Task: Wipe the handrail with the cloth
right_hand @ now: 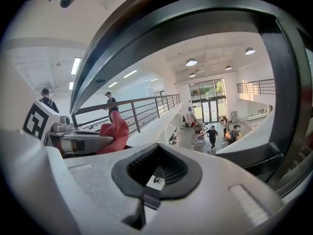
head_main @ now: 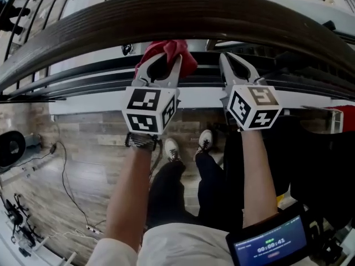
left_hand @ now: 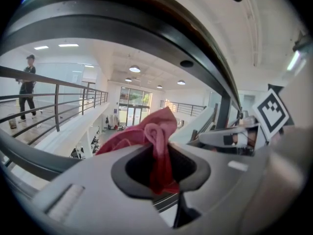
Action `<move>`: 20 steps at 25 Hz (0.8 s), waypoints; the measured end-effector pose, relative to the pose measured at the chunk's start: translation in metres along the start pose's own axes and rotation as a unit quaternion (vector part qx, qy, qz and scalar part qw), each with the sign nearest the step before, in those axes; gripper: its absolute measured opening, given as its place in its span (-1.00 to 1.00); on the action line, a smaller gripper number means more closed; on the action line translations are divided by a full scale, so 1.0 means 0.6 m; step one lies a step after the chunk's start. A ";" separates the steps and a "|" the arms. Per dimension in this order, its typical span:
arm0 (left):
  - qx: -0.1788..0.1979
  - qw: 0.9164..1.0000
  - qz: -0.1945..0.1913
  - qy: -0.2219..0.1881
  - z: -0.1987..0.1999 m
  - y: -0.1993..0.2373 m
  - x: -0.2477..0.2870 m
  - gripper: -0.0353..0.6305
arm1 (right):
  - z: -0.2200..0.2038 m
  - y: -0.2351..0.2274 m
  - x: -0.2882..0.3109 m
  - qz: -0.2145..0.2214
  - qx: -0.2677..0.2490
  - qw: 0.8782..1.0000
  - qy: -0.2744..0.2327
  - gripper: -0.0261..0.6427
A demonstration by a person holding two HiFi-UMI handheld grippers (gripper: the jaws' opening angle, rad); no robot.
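The handrail (head_main: 194, 15) is a broad dark wooden bar that curves across the top of the head view. It arches overhead in the left gripper view (left_hand: 122, 28) and the right gripper view (right_hand: 195, 23). My left gripper (head_main: 165, 60) is shut on a crumpled red cloth (head_main: 177, 51), held just under the rail. The cloth (left_hand: 159, 136) bulges out past the jaw tips and hangs down between the pads. My right gripper (head_main: 226, 58) is close beside it on the right, shut and empty, also just below the rail. From the right gripper (right_hand: 156, 148) the cloth (right_hand: 115, 131) shows at the left.
Thin dark lower rails (head_main: 100, 79) and a white ledge (head_main: 199, 96) run under the handrail. The person's legs and shoes (head_main: 188, 146) stand on wood flooring with cables (head_main: 66, 187). A screen device (head_main: 272, 243) sits bottom right. Beyond the rail lies an open atrium with people on a far balcony (right_hand: 111, 104).
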State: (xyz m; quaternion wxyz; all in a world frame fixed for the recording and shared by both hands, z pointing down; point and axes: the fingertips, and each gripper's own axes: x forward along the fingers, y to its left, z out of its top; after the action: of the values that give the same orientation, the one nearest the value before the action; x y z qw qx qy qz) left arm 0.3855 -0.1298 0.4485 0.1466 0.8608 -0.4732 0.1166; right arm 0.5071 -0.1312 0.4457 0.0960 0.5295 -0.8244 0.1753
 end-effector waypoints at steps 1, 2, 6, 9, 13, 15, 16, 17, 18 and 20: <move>0.002 1.000 -0.002 0.001 0.001 -0.001 0.002 -0.64 | 0.002 -0.002 -0.001 -0.005 -0.001 1.000 -0.001 -0.91; 0.003 1.000 -0.006 0.001 0.001 -0.004 0.004 -0.64 | 0.004 -0.004 -0.002 -0.011 -0.003 1.000 -0.003 -0.91; 0.008 1.000 -0.013 0.008 -0.011 -0.010 0.007 -0.64 | 0.004 0.009 0.000 -0.022 -0.005 1.000 -0.015 -0.91; 0.017 1.000 -0.021 0.014 -0.012 -0.018 0.009 -0.64 | 0.004 0.025 0.006 -0.022 -0.003 1.000 -0.022 -0.91; 0.020 0.999 -0.027 0.015 -0.009 -0.023 0.003 -0.64 | 0.002 0.039 0.012 -0.025 -0.013 0.999 -0.031 -0.91; 0.020 0.999 -0.024 0.017 -0.011 -0.021 0.002 -0.64 | 0.000 0.034 0.009 -0.027 -0.005 0.999 -0.036 -0.91; 0.019 0.999 -0.021 0.016 -0.011 -0.019 0.002 -0.64 | -0.001 0.030 0.007 -0.027 0.001 0.999 -0.038 -0.91; 0.017 1.000 -0.017 0.014 -0.010 -0.015 0.002 -0.64 | -0.001 0.026 0.005 -0.027 0.005 0.999 -0.039 -0.91; 0.015 1.000 -0.014 0.012 -0.007 -0.013 0.000 -0.64 | -0.002 0.023 0.003 -0.027 0.008 0.999 -0.039 -0.91; 0.011 1.000 -0.009 0.007 -0.006 -0.009 -0.006 -0.64 | -0.005 0.015 -0.005 -0.029 0.013 0.999 -0.042 -0.91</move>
State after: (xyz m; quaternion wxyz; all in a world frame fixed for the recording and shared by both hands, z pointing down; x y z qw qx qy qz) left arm 0.3877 -0.1230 0.4498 0.1412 0.8657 -0.4632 0.1269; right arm 0.5001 -0.1241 0.4455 0.0595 0.5612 -0.8098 0.1602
